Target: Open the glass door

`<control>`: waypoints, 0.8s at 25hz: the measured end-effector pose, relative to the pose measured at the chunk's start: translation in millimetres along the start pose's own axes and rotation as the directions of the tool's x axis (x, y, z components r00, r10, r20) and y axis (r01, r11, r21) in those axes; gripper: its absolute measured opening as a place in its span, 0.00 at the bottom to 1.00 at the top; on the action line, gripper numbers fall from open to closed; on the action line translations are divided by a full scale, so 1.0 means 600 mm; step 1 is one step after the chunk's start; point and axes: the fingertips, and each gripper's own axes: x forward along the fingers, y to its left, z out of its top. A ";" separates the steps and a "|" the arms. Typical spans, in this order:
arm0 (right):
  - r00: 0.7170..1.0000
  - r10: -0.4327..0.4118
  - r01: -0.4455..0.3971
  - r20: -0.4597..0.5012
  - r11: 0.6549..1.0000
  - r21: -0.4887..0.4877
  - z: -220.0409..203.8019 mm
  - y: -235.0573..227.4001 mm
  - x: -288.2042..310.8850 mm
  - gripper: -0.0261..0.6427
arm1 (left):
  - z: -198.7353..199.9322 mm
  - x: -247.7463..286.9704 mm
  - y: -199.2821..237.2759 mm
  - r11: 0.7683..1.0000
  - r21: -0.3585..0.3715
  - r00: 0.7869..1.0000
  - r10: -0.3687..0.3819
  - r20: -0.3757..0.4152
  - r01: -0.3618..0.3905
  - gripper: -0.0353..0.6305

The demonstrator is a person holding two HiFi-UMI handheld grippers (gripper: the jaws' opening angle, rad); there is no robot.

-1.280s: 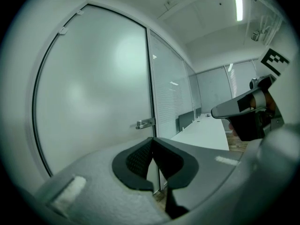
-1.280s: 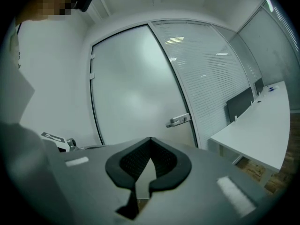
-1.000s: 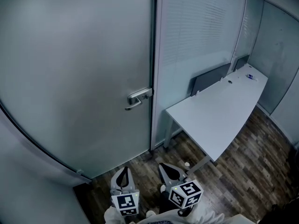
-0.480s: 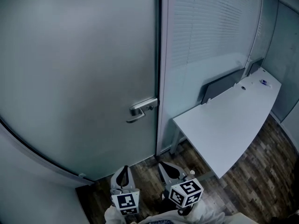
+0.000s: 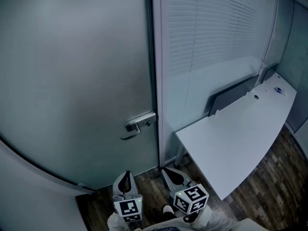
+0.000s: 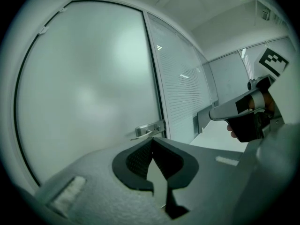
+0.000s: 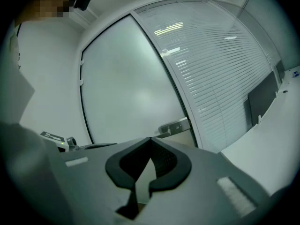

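Frosted glass door stands shut against its frame, filling the left of the head view. Its metal lever handle sits level and untouched at the door's right edge. Below, the left tool and the right tool hang side by side, well short of the handle, each with its jaws pressed together on nothing. A white tabletop runs along the slatted wall to the right. Nothing of the task looks done: reaching the handle, pressing it down and swinging the door all remain.
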 end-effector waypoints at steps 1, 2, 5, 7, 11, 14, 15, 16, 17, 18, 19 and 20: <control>1.000 0.005 -0.005 0.000 1.000 -0.001 0.005 -0.011 0.000 0.05 | 0.005 0.008 -0.005 1.000 0.003 1.000 0.009 0.003 -0.009 0.06; 1.000 0.009 -0.009 -0.001 1.000 0.001 0.008 -0.023 0.000 0.05 | 0.009 0.016 -0.010 1.000 0.012 1.000 0.019 0.008 -0.019 0.06; 1.000 0.010 -0.009 -0.008 1.000 0.018 0.007 -0.059 0.007 0.05 | 0.017 0.038 -0.020 0.997 0.055 0.999 0.048 0.014 -0.048 0.06; 1.000 0.014 -0.013 -0.014 0.999 0.038 0.006 -0.074 0.014 0.05 | 0.017 0.049 -0.022 0.996 0.066 0.998 0.057 0.003 -0.057 0.06; 0.999 0.032 -0.032 -0.008 0.998 0.051 0.018 -0.087 0.030 0.05 | 0.024 0.065 -0.018 0.995 0.077 0.997 0.071 -0.006 -0.070 0.06; 0.999 0.042 -0.042 0.003 0.997 0.057 0.030 -0.091 0.043 0.05 | 0.033 0.078 -0.014 0.993 0.092 0.997 0.078 -0.002 -0.078 0.06; 0.999 0.043 -0.044 0.004 0.997 0.058 0.031 -0.092 0.047 0.05 | 0.034 0.082 -0.012 0.992 0.097 0.997 0.078 -0.002 -0.078 0.06; 0.999 0.045 -0.045 0.002 0.997 0.059 0.031 -0.093 0.051 0.05 | 0.034 0.085 -0.010 0.992 0.103 0.997 0.080 -0.002 -0.079 0.06; 0.999 0.046 -0.045 -0.001 0.997 0.062 0.029 -0.094 0.055 0.05 | 0.032 0.087 -0.008 0.991 0.110 0.997 0.083 -0.003 -0.082 0.06; 0.999 0.047 -0.046 -0.005 0.997 0.063 0.027 -0.094 0.059 0.05 | 0.029 0.088 -0.005 0.990 0.114 0.996 0.084 -0.005 -0.083 0.06; 0.999 0.048 -0.047 -0.008 0.997 0.064 0.026 -0.094 0.062 0.05 | 0.026 0.090 -0.003 0.990 0.117 0.997 0.083 -0.010 -0.081 0.06; 0.999 0.049 -0.048 -0.010 0.997 0.063 0.025 -0.093 0.067 0.05 | 0.024 0.093 -0.001 0.990 0.119 0.997 0.079 -0.016 -0.076 0.10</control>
